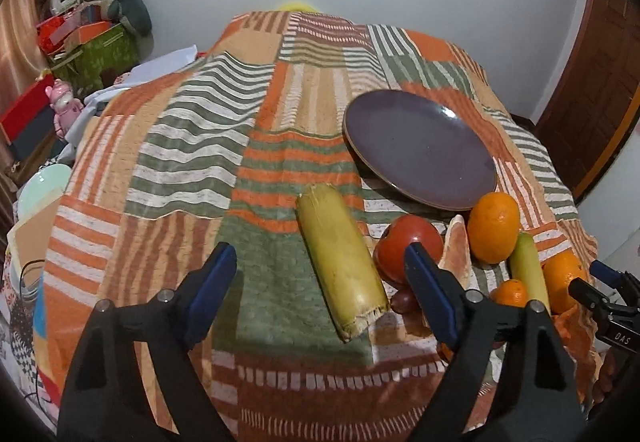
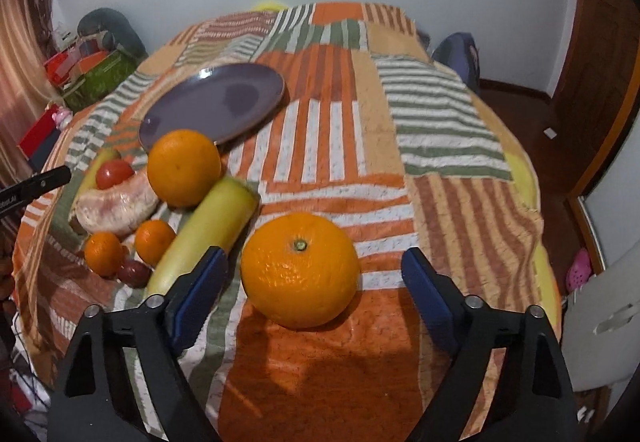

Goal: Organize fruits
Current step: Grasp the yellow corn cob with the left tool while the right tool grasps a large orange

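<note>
A purple plate (image 1: pixel 420 149) (image 2: pixel 216 105) lies empty on the striped cloth. My left gripper (image 1: pixel 320 294) is open above the cloth, with a yellow-green banana piece (image 1: pixel 340 262) lying between its fingers. A red tomato (image 1: pixel 408 242), a pomelo wedge (image 1: pixel 456 254) and an orange (image 1: pixel 494 228) lie to its right. My right gripper (image 2: pixel 316 290) is open with a large orange (image 2: pixel 300 268) between its fingers on the cloth. Left of it lie a second banana piece (image 2: pixel 204 234), another orange (image 2: pixel 184 167), the pomelo wedge (image 2: pixel 116 207), two small tangerines (image 2: pixel 154 240) and a dark small fruit (image 2: pixel 134 272).
The striped cloth (image 1: pixel 192 145) covers a round table that drops off at its edges. Boxes and clutter (image 1: pixel 88 41) stand at the far left. A wooden door (image 2: pixel 600 41) is at the right. The other gripper shows at the right edge of the left wrist view (image 1: pixel 608 306).
</note>
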{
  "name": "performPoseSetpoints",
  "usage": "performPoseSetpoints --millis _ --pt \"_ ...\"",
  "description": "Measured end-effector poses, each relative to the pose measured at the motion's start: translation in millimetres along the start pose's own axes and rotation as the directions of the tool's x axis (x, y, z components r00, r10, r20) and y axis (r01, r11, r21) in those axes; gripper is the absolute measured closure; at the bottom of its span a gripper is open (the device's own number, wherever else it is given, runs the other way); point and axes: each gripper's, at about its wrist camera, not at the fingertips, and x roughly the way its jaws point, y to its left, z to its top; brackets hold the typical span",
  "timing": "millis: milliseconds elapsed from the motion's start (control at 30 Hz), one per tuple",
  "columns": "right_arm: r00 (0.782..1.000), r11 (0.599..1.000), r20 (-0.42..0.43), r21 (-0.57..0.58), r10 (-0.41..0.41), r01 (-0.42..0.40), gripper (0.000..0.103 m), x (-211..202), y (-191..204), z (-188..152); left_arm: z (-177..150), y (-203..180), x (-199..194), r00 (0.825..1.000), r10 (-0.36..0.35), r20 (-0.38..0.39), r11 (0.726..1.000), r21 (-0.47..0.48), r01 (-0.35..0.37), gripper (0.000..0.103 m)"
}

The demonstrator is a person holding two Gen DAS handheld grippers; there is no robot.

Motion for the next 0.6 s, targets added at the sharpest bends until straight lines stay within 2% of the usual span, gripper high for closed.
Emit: performPoseSetpoints --millis 167,333,467,600 --pt "0.999 1.0 -0.038 0.001 0.022 -0.022 0.021 12 2 1 1 0 18 0.999 -0.005 -0.032 1.0 -0.003 0.005 0.017" --pt "0.996 0.999 -0.068 -0.004 0.052 -0.052 0.03 21 5 3 2 5 34 0.998 -0.01 -0.061 0.999 -0.036 0.008 0.017" --pt "0.995 0.998 -0.08 0.005 0.061 -0.061 0.031 26 4 3 6 7 39 0.998 -0.006 -0.056 0.999 -0.051 0.003 0.018" --pt "0.993 0.998 -0.096 0.011 0.065 -0.065 0.032 29 3 3 8 10 46 0.997 -0.023 -0.076 0.998 -0.068 0.018 0.031"
